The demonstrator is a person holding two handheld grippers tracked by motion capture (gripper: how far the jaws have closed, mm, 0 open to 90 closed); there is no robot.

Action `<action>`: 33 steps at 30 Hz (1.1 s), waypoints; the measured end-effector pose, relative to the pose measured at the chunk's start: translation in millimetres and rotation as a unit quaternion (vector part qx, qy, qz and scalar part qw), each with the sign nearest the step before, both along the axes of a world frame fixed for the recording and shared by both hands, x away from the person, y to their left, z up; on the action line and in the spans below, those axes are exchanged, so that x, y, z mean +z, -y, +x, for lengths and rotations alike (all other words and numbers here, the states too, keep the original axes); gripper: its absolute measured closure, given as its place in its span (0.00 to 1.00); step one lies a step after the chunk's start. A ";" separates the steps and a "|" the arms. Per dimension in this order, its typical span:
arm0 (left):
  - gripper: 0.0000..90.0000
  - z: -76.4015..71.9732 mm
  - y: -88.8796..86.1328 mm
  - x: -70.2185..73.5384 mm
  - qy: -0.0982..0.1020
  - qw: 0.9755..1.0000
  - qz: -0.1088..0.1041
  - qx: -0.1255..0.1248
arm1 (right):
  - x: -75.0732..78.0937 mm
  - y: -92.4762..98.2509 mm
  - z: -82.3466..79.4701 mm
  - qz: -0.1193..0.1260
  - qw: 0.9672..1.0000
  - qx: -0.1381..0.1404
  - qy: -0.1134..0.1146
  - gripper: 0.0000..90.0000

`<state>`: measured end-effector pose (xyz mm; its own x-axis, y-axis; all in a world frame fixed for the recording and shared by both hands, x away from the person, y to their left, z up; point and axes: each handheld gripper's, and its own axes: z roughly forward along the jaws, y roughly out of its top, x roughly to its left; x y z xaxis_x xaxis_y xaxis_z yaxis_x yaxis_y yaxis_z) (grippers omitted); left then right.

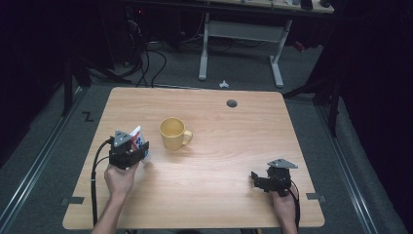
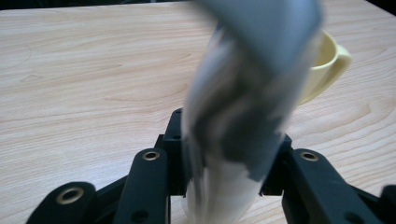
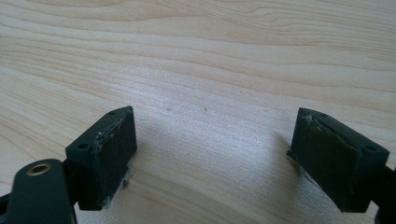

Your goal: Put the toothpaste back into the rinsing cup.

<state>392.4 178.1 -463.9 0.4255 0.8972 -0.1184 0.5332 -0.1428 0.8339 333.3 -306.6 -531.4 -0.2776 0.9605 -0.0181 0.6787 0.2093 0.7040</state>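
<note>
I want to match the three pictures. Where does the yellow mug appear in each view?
High view: the yellow mug stands left of the table's centre.
Left gripper view: upper right, partly behind the held packet.
Right gripper view: wood and two open jaws.
Shared landmark: the wooden table.

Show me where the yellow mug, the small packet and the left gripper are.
yellow mug (image 1: 172, 132), high view, on its rim.
small packet (image 1: 137, 137), high view, on its printed face.
left gripper (image 1: 138, 147), high view, between its fingertips.

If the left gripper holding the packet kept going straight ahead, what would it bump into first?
Probably the yellow mug. The left gripper, shut on the packet, points across the table with the mug just ahead and slightly to one side, so the packet might only clip its rim.
</note>
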 end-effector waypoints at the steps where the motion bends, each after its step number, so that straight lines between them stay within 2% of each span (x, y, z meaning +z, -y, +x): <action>1: 0.71 -0.3 0.1 0.7 -0.001 1.000 0.000 -0.002 | 0.0 0.1 0.0 0.000 1.000 0.000 0.000 0.16; 3: 0.71 -0.9 0.9 1.7 0.000 1.000 0.003 -0.005 | 0.0 0.0 0.0 0.000 1.000 0.000 0.001 0.16; 10: 0.71 -2.7 0.8 7.7 0.001 1.000 -0.009 -0.012 | 0.0 0.0 0.0 0.000 1.000 0.000 0.000 0.16; 17: 0.71 -1.5 0.2 13.1 -0.006 1.000 -0.011 -0.021 | 0.0 0.0 -0.1 0.000 1.000 0.000 0.000 0.16; 33: 0.71 1.2 -1.3 28.1 0.002 0.999 -0.030 -0.029 | 0.0 0.0 -0.1 0.000 1.000 0.000 0.000 0.16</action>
<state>393.6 179.4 -435.7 0.4773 0.8621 -0.1703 0.5227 -0.1227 0.8436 333.2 -306.7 -531.4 -0.2776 0.9605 -0.0177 0.6787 0.2091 0.7040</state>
